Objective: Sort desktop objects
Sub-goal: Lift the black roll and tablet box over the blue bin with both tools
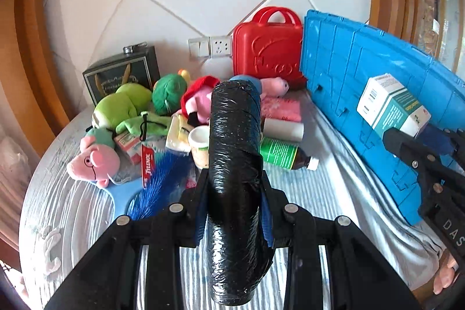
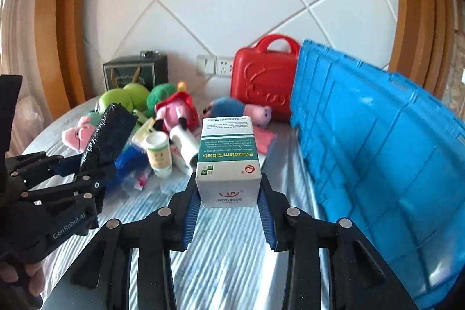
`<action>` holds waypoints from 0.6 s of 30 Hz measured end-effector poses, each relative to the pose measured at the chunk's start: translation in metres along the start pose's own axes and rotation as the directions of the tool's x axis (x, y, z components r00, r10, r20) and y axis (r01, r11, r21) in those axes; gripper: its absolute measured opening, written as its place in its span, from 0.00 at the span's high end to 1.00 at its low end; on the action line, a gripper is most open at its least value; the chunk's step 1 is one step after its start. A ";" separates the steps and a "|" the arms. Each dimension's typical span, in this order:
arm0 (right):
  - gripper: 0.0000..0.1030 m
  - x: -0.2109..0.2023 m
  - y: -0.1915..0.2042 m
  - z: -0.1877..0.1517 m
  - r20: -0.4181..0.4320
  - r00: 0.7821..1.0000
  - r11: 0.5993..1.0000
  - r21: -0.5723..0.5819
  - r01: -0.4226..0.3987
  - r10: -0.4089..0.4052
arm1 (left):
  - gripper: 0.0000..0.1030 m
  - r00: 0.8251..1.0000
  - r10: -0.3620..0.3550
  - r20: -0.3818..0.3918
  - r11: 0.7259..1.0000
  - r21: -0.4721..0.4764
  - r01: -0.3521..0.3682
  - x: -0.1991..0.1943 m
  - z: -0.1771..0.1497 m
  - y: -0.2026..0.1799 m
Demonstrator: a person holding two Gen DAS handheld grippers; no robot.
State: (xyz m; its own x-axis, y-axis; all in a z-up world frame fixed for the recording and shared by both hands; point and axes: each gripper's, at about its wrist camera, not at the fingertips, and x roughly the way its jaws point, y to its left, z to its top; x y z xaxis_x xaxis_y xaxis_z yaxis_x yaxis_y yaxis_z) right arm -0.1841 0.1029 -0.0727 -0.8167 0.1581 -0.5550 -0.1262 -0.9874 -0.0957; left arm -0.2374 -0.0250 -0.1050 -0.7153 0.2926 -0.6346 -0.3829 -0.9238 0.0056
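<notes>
My left hand-held gripper (image 1: pixel 232 193) is clamped on a black plastic-wrapped roll (image 1: pixel 234 164), frame centre; my right hand-held gripper (image 2: pixel 229 202) is clamped on a white-and-teal cardboard tablet box (image 2: pixel 228 161) beside the blue plastic crate (image 2: pixel 377 150) at right. Sorting looks barely underway: plush toys, bottles and packets are piled on the bench (image 1: pixel 72 193), centre-left.

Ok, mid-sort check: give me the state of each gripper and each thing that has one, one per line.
left gripper: shut on black wrapped roll.
black wrapped roll: held, lifted off the table.
right gripper: shut on tablet box.
tablet box: held, closed, print upside down.
blue crate: tipped on its side.
red case: upright, closed.
brown bottle: lying down, capped.
white jar: upright.
</notes>
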 end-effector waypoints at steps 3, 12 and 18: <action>0.65 -0.032 -0.003 0.016 0.070 0.996 0.998 -0.005 0.060 -0.059 | 0.71 0.998 -0.042 0.052 0.999 0.007 0.042 -0.017 0.010 -0.010; 0.65 -0.106 -0.071 0.040 0.255 0.957 0.991 0.053 0.126 -0.135 | 0.71 0.979 -0.048 0.197 0.998 0.039 0.041 -0.061 0.047 -0.091; 0.65 -0.131 -0.165 0.039 0.324 0.938 0.992 0.058 0.110 -0.123 | 0.71 0.960 -0.023 0.278 1.000 0.015 0.020 -0.087 0.081 -0.191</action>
State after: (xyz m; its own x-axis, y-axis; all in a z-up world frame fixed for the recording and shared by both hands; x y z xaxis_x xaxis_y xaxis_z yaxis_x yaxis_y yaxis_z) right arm -0.0778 0.2450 0.0481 -0.9332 0.2668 -0.2409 -0.2474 -0.9629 -0.1080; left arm -0.1496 0.1459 0.0113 -0.8404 0.3711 -0.3951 -0.4056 -0.9140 0.0043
